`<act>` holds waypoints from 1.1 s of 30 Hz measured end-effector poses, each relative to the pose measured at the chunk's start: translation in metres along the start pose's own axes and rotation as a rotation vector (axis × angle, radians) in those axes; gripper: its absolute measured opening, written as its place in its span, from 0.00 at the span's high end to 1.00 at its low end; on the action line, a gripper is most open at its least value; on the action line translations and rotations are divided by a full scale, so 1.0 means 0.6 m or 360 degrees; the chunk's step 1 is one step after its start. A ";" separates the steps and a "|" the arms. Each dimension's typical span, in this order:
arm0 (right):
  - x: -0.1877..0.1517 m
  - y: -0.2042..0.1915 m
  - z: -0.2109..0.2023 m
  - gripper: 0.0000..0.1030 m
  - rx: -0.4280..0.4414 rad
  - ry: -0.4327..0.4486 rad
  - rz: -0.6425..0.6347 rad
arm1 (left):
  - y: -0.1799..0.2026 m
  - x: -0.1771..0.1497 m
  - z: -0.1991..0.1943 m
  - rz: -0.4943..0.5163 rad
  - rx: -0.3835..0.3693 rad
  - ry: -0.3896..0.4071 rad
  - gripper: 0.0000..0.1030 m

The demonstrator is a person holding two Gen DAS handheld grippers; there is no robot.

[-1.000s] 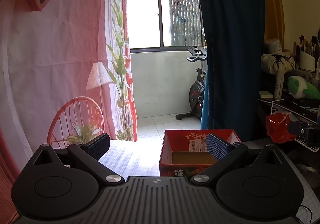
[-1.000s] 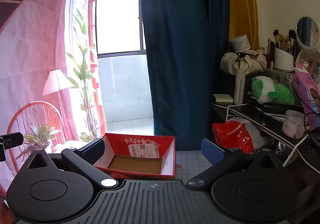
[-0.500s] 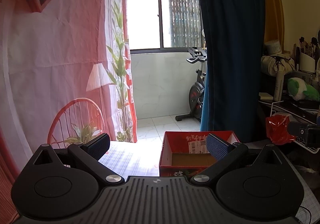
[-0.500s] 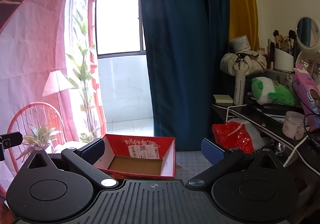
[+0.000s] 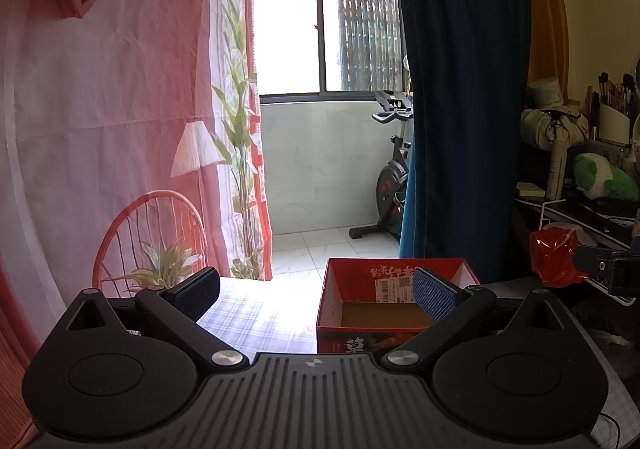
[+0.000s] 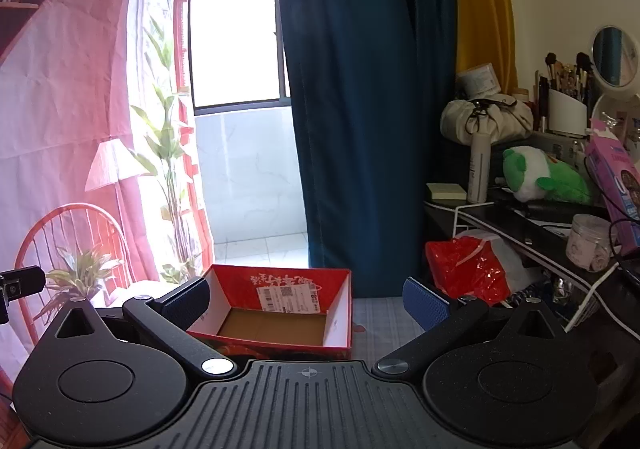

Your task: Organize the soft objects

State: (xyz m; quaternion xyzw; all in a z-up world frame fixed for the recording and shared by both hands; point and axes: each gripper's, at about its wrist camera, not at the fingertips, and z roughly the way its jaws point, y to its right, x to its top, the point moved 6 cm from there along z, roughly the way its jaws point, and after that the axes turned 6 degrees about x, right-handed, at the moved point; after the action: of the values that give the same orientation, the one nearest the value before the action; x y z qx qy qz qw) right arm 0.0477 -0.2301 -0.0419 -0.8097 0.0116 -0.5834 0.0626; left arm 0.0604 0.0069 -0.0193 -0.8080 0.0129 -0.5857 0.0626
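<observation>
A red cardboard box [image 5: 394, 311] with an open top and a bare brown floor stands on the checked table; it also shows in the right wrist view [image 6: 276, 313]. A green and white plush toy [image 6: 540, 179] lies on the dark shelf at the right, also seen in the left wrist view [image 5: 602, 177]. My left gripper [image 5: 316, 295] is open and empty, just in front of the box. My right gripper [image 6: 306, 303] is open and empty, with the box between its fingers' line of sight.
A red plastic bag [image 6: 464, 267] sits under the shelf at the right. The shelf carries a beige pouch [image 6: 486, 117], a bottle [image 6: 479, 169], a brush holder [image 6: 566, 113], a jar [image 6: 590, 249]. A dark blue curtain [image 6: 360, 109] hangs behind the box.
</observation>
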 end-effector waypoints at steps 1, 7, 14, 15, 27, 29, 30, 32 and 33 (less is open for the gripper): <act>0.000 0.000 0.000 0.00 0.0001 0.0000 -0.0003 | 0.000 0.000 0.000 -0.0001 -0.0001 -0.0001 0.00; 0.001 -0.001 0.000 0.00 0.0000 0.0000 -0.0002 | 0.000 -0.001 0.001 -0.0001 -0.0003 -0.0002 0.00; 0.001 -0.001 0.000 0.00 -0.0001 0.0003 -0.0004 | 0.000 -0.001 0.001 -0.0001 -0.0004 -0.0001 0.00; 0.001 0.000 -0.001 0.00 -0.0002 0.0004 -0.0003 | 0.000 -0.001 0.001 -0.0001 -0.0004 -0.0001 0.00; 0.003 0.002 -0.002 0.00 -0.0003 0.0011 -0.0005 | -0.001 -0.001 0.001 -0.0001 -0.0004 0.0001 0.00; 0.003 0.002 -0.003 0.00 -0.0003 0.0013 -0.0006 | -0.001 -0.001 0.001 -0.0001 -0.0006 0.0001 0.00; 0.003 0.002 -0.003 0.00 -0.0004 0.0014 -0.0007 | -0.001 -0.001 0.001 -0.0001 -0.0005 0.0000 0.00; 0.003 0.002 -0.003 0.00 -0.0004 0.0015 -0.0007 | 0.000 -0.001 0.001 -0.0001 -0.0008 0.0001 0.00; 0.004 0.002 -0.003 0.00 -0.0004 0.0016 -0.0006 | 0.000 0.000 0.001 -0.0002 -0.0009 0.0001 0.00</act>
State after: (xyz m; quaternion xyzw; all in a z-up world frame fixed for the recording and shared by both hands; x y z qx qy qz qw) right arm 0.0470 -0.2315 -0.0395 -0.8069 0.0111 -0.5874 0.0603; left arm 0.0610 0.0071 -0.0194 -0.8081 0.0142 -0.5859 0.0598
